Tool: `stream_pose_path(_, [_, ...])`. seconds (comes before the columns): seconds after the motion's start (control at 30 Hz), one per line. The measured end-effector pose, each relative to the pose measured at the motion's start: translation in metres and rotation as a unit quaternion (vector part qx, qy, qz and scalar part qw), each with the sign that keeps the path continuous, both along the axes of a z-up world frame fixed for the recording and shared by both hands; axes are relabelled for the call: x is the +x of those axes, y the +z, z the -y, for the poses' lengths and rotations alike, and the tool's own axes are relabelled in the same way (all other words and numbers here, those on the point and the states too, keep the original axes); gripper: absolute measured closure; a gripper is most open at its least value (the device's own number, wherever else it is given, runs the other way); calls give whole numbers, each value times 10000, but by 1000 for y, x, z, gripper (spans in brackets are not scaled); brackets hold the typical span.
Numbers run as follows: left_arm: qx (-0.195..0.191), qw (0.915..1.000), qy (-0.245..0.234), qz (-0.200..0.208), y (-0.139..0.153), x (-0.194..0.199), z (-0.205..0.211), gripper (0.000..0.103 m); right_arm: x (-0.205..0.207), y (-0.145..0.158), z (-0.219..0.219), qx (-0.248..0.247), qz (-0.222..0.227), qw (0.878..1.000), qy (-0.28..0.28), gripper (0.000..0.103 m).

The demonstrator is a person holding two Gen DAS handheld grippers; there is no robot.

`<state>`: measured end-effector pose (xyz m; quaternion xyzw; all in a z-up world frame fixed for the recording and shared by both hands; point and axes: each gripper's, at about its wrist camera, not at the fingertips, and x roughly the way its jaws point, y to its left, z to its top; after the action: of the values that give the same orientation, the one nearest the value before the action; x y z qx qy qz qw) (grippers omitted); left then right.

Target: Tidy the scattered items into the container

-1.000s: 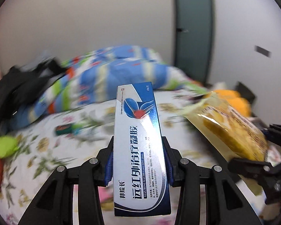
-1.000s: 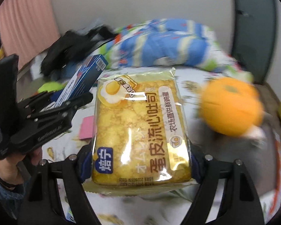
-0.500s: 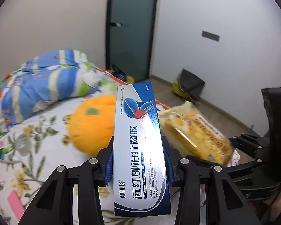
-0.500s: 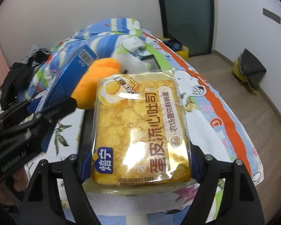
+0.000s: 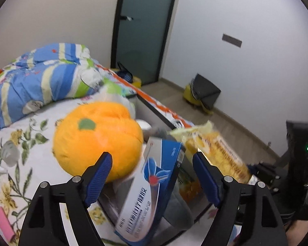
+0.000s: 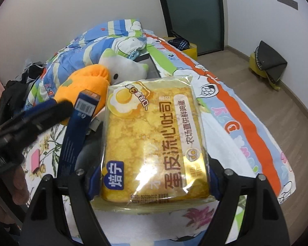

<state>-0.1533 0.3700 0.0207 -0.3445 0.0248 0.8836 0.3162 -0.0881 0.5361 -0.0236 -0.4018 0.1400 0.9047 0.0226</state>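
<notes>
Both grippers have swung away from the quilt toward the bed's foot end since a second ago, and the blue box (image 5: 152,186) is no longer clamped. Jaws of the left gripper (image 5: 152,176) have just been opening and are standing apart now; the box is sitting tilted between them, blurred, touching neither pad as far as can be seen, its lower end dipping into the dark container (image 5: 174,211) at 6 o'clock. Whether the box is resting on the container's rim cannot be told.

At 9 o'clock of the box an orange plush (image 5: 98,141) is lying on the floral bed (image 5: 20,143), with a striped quilt (image 5: 41,78) at 11 o'clock.

Jaws of the right gripper (image 6: 154,176) are clamping the sides of a yellow toast pack (image 6: 154,141), holding it above the bed. The box is showing at 9 o'clock of the pack there, beside the other gripper and a hand (image 6: 16,186).
</notes>
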Motion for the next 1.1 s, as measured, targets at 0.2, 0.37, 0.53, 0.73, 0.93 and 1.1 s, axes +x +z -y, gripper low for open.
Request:
stream_pose_path(0.2, [117,9995,136,-247,20,1,23,22,-13,-8,8,-356,73,9993,39,21])
stream_pose_path(0.37, [30,9996,192,-217,18,-5,32,22,-13,-7,10,-240,54,9996,-148,9])
stream_pose_path(0.53, [-52,9993,196,-305,19,0,31,22,-3,14,4,-95,-337,9988,-339,2])
stream_pose_path(0.73, [-228,9983,261,-479,22,10,32,22,16,36,0,-96,-700,9964,-464,2])
stream_pose_path(0.93, [-380,9966,385,-620,30,24,38,22,28,49,10,-216,-802,9961,-308,2])
stream_pose_path(1.1, [-491,9956,492,-630,35,35,47,22,41,58,25,-243,-853,9959,-204,2])
